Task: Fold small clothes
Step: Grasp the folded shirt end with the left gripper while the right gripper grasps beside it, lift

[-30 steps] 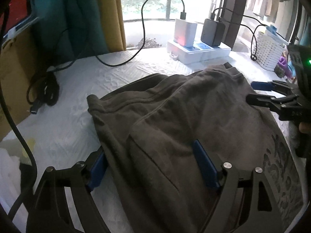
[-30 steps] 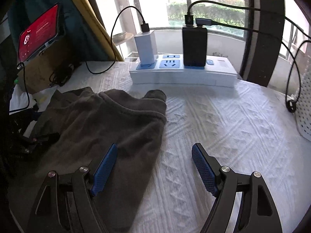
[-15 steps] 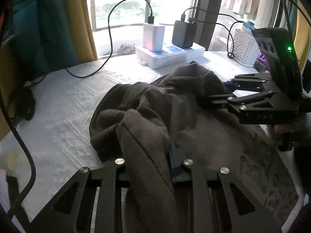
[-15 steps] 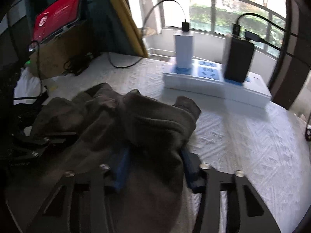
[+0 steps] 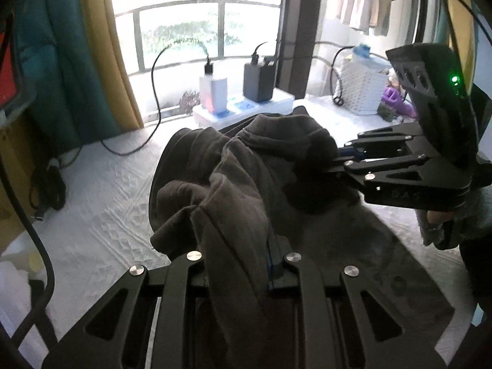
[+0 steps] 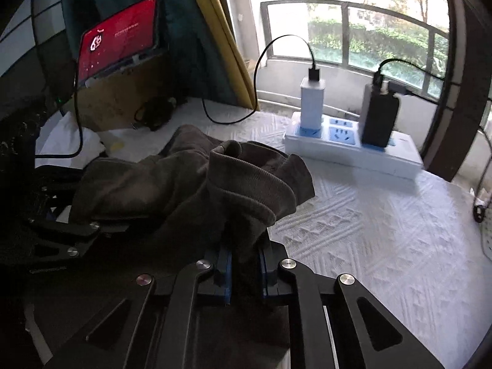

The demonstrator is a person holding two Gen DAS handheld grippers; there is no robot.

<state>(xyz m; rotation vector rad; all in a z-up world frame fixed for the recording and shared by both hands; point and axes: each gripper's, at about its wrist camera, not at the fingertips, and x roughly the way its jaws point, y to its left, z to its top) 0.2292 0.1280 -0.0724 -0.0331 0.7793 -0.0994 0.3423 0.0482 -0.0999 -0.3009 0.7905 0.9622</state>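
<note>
Bedding [image 6: 384, 240] in white, with a woven pattern, is spread under everything; its near part is hidden by the gripper frames in both views. A dark garment [image 5: 246, 190] is bunched and raised off the bedding in the middle, its lower part cut off behind the left gripper's frame. What kind of garment it is cannot be made out. A ribbed hem [image 6: 246, 172] is seen in the right wrist view. The left gripper [image 5: 243, 264] is pinched on a fold of cloth, one pad buried in it. The right gripper [image 6: 244, 267] is closing, its blue pads pressed on cloth below the hem. The hand [image 5: 436, 218] behind it is mostly hidden. A power strip [image 6: 353, 150] with two chargers is blurred by the window.
</note>
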